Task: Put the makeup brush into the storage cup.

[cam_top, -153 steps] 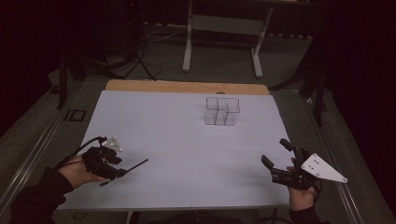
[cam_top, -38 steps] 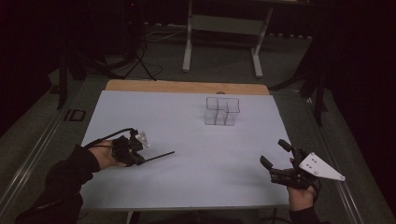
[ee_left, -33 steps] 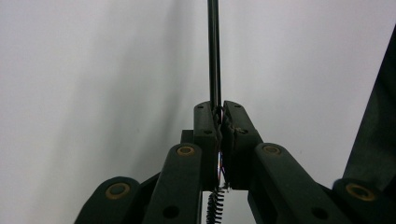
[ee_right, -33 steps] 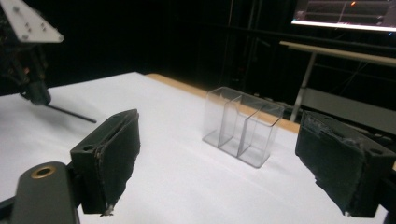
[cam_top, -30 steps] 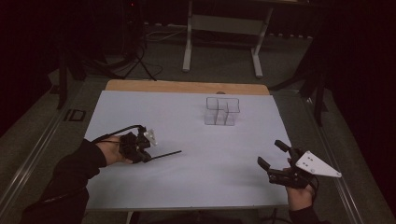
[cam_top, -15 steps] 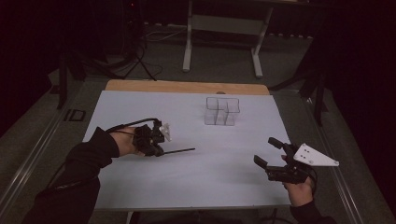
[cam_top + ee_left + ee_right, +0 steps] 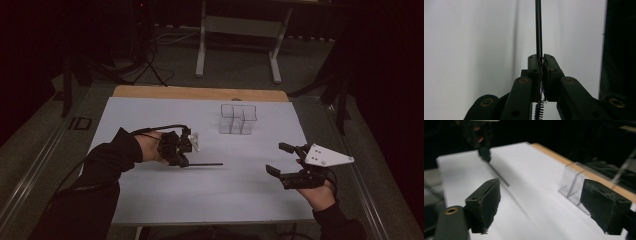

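Thing in hand: thin dark rod (image 7: 202, 163), pinched at one end by left hand-held gripper (image 7: 181, 159), free end sticking out level over the white desk (image 7: 150, 200) toward the middle.
Grip, left: jaws clamped tight on the rod (image 7: 538, 30), nearly meeting around it in left gripper view; coiled spring-like end (image 7: 538, 111) hanging just below the pads.
Grip, right: right hand-held gripper (image 7: 282, 162) spread wide, nothing between the jaws, hovering near the desk's right edge, well apart from the rod.
Likely weight: very light, judging by so slender a shaft held out level from one end.
Stiffness: looks straight with no visible droop, so probably stiff; could flex or whip if swung fast.
Slipperiness: smooth, narrow surface; liable to pivot or slide between flat pads.
Best hold: close to the end already pinched, or a second pinch nearer mid-length for steadying.
Nearby: clear compartment box (image 7: 237, 118) standing toward the far side, apart from the rod's tip; probably brittle walls, easily nudged.
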`<state>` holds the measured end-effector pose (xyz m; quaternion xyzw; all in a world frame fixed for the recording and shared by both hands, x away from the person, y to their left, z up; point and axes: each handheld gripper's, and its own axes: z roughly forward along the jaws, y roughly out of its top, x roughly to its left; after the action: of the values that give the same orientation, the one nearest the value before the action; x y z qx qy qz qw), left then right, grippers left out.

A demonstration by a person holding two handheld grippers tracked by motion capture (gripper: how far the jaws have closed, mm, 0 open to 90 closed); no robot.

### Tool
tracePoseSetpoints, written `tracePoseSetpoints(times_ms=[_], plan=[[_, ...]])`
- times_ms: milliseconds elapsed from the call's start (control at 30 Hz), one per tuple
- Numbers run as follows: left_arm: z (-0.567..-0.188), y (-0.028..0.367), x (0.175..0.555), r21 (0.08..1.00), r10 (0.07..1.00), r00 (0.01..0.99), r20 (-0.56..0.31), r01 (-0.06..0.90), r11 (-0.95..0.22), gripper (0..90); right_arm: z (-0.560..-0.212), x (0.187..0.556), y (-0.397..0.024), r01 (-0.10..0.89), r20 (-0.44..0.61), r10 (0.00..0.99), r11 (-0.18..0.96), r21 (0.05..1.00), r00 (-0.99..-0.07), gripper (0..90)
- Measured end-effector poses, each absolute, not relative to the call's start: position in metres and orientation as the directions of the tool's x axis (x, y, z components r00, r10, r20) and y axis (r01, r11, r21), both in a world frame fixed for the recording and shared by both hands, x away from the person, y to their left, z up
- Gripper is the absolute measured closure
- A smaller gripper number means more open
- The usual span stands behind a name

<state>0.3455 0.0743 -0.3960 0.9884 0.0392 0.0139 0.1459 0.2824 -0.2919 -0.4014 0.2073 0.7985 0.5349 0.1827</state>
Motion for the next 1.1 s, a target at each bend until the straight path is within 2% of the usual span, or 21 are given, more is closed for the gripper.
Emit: tracePoseSetpoints(times_ms=[200, 267, 367, 467, 567, 667, 933, 1100], plan=[[-0.392, 0.059, 0.345, 0.276, 0.036, 0.999, 0.016, 0.03, -0.961, 86.1, -0.396, 0.302, -0.282, 0.152, -0.062, 0.422, 0.456, 0.877, -0.904, 20.6], [-0.391, 0.055, 0.345, 0.283, 0.022, 1.0, 0.014, 0.017, -0.959, 86.1, -0.395, 0.307, -0.277, 0.156, -0.054, 0.382, 0.497, 0.854, -0.923, 26.4], [-0.39, 0.05, 0.345, 0.292, 0.008, 1.0, 0.013, 0.004, -0.956, 86.1, -0.395, 0.31, -0.273, 0.154, -0.054, 0.36, 0.524, 0.838, -0.931, 29.7], [-0.389, 0.043, 0.344, 0.291, -0.012, 1.0, 0.016, -0.016, -0.956, 86.1, -0.397, 0.318, -0.257, 0.139, -0.047, 0.279, 0.609, 0.781, -0.959, 34.2], [-0.389, 0.041, 0.344, 0.294, -0.011, 1.0, 0.014, -0.015, -0.956, 86.1, -0.398, 0.321, -0.249, 0.134, -0.034, 0.242, 0.644, 0.753, -0.97, 35.3], [-0.388, 0.032, 0.345, 0.276, -0.036, 0.999, 0.028, -0.042, -0.96, 86.1, -0.397, 0.321, -0.231, 0.085, -0.051, 0.173, 0.695, 0.714, -0.984, 42.7], [-0.386, 0.019, 0.345, 0.284, -0.057, 0.998, 0.029, -0.063, -0.957, 86.1, -0.402, 0.314, -0.202, -0.003, -0.121, 0.109, 0.73, 0.683, -0.987, 53.5], [-0.385, 0.016, 0.343, 0.276, -0.067, 0.997, 0.041, -0.076, -0.958, 86.1, -0.412, 0.314, -0.193, -0.018, -0.148, 0.097, 0.776, 0.63, -0.984, 56.3]])
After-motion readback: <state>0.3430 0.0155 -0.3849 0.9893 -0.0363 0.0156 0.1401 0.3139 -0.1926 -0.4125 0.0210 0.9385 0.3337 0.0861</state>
